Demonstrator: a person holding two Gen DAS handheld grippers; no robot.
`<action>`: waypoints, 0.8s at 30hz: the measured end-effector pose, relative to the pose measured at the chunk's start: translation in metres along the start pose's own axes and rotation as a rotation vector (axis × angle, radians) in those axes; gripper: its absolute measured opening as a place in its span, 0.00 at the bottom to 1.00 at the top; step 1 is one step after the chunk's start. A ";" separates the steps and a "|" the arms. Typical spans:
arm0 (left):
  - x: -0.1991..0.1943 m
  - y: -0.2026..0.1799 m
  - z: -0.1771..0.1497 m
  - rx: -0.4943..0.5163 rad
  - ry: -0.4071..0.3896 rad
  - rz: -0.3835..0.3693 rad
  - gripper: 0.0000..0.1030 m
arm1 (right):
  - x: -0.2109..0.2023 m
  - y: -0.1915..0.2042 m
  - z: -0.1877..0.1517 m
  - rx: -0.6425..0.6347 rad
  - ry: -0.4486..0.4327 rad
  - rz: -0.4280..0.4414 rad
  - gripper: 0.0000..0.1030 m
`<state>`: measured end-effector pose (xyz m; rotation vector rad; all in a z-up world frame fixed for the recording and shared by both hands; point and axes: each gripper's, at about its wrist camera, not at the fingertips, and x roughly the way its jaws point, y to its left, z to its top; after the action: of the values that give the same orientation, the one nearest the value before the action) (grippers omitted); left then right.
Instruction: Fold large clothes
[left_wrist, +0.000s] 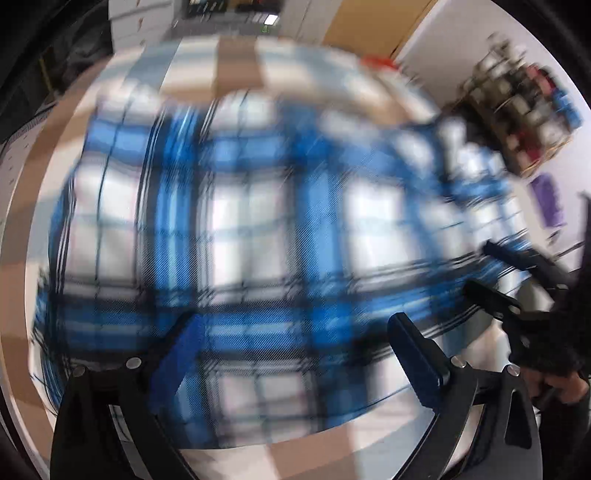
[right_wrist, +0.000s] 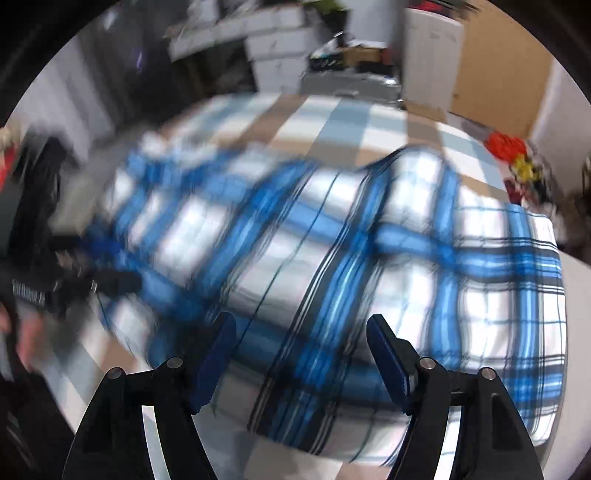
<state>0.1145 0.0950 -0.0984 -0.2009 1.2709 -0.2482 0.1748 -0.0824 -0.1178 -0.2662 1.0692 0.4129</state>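
A blue, white and black plaid garment (left_wrist: 266, 229) lies spread over a checked tan, white and pale blue cover (left_wrist: 236, 70). Both views are motion-blurred. My left gripper (left_wrist: 295, 332) is open above the garment's near part, nothing between its blue-padded fingers (left_wrist: 417, 358). My right gripper (right_wrist: 301, 332) is open and empty above the garment (right_wrist: 369, 258), which shows a folded edge near the front. In the left wrist view the right gripper (left_wrist: 495, 273) appears at the right edge, over the garment's right side. In the right wrist view the left gripper (right_wrist: 103, 284) appears blurred at the left.
The cover (right_wrist: 325, 122) extends beyond the garment to the far side. A shelf with clutter (left_wrist: 517, 110) stands at the right wall. White boxes (right_wrist: 273, 48) are stacked at the back. Red and yellow items (right_wrist: 513, 155) lie at the far right.
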 end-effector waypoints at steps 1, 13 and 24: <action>0.002 -0.001 0.000 0.007 -0.023 -0.002 0.95 | 0.012 0.008 -0.006 -0.018 0.029 -0.056 0.71; -0.040 0.020 -0.025 -0.010 -0.138 0.100 0.97 | -0.044 -0.033 -0.041 0.300 -0.118 0.085 0.78; -0.058 0.121 -0.076 -0.443 -0.143 -0.067 0.97 | -0.052 -0.133 -0.123 0.771 -0.069 0.188 0.85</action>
<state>0.0347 0.2270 -0.1017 -0.6300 1.1652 -0.0052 0.1155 -0.2612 -0.1266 0.5323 1.1130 0.1508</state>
